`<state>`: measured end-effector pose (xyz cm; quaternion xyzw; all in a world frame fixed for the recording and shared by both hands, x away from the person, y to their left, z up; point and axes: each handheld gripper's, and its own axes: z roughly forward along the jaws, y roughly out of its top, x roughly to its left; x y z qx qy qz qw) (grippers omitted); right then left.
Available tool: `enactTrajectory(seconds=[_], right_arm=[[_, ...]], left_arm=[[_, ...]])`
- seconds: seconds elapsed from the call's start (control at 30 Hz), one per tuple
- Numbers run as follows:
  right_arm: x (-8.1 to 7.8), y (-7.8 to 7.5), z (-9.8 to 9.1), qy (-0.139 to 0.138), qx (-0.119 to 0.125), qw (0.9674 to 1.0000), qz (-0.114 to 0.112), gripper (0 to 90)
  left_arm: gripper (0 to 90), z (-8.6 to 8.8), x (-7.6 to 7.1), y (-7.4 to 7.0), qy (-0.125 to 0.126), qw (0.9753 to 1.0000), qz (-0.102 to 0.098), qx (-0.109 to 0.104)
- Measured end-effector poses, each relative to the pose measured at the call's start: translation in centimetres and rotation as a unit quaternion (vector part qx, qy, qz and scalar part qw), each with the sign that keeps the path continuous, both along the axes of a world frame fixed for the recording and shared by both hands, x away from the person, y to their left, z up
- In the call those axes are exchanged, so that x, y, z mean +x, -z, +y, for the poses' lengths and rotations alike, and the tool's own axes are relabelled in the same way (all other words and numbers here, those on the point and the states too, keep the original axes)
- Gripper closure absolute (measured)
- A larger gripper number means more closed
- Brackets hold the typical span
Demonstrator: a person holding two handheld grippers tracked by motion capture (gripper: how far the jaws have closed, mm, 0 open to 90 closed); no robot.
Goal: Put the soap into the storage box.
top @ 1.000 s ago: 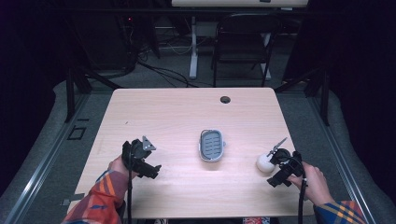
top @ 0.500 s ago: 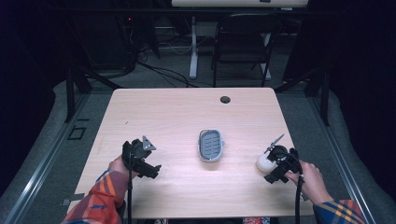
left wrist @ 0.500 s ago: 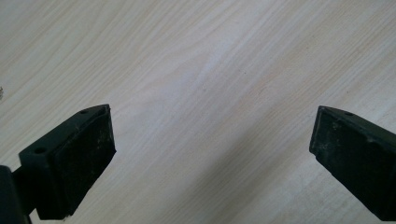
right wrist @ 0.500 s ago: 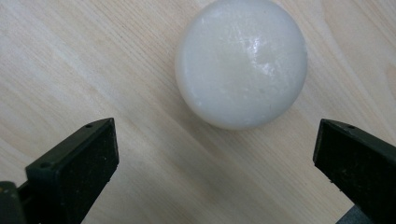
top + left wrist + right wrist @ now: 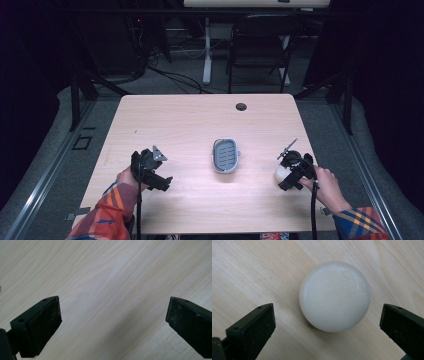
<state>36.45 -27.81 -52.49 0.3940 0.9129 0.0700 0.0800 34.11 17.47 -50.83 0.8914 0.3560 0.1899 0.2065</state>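
A round white bar of soap (image 5: 335, 296) lies on the wooden table (image 5: 190, 125) near its right edge, partly hidden under my right gripper (image 5: 289, 172) in the high view. In the right gripper view the soap sits just ahead of the open jaws, which stand wide on either side of it without touching. A grey soap dish (image 5: 225, 155) rests in the middle of the table. My left gripper (image 5: 150, 170) hovers over bare wood at the front left, its jaws open with nothing between them (image 5: 113, 322).
A small dark cable hole (image 5: 241, 106) sits near the table's far edge. Beyond the table stand a black chair (image 5: 260, 45) and a white desk leg (image 5: 206, 50) on a dark floor with cables.
My right gripper has shifted slightly nearer the front edge, over the soap. The left gripper has barely moved.
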Motion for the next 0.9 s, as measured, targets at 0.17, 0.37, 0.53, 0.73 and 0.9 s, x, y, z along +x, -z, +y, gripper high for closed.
enactTrajectory(seconds=[0.17, 0.37, 0.53, 0.73, 0.9], right_arm=[[0.6, 0.2, 0.4, -0.002, -0.010, 0.9999, -0.005, 0.0], [1.6, 0.7, 0.8, -0.009, -0.018, 0.9998, 0.007, 0.0], [2.2, 1.0, 0.7, -0.002, -0.021, 0.9997, 0.014, 0.0], [2.7, 1.2, 1.0, -0.007, -0.029, 0.9992, 0.024, 0.0], [3.1, 1.5, 1.1, -0.005, -0.026, 0.9994, 0.023, 4.4]], left_arm=[[0.2, 0.0, 0.0, 0.0, 0.000, 1.0000, 0.000, 0.000], [0.2, 0.0, 0.0, 0.0, 0.000, 1.0000, 0.000, 0.000], [0.2, 0.0, 0.0, 0.0, 0.001, 1.0000, 0.000, 0.000], [0.2, 0.0, 0.0, 0.0, 0.001, 1.0000, 0.000, 0.000], [0.2, 0.0, 0.0, 0.0, 0.001, 1.0000, 0.000, -0.001]])
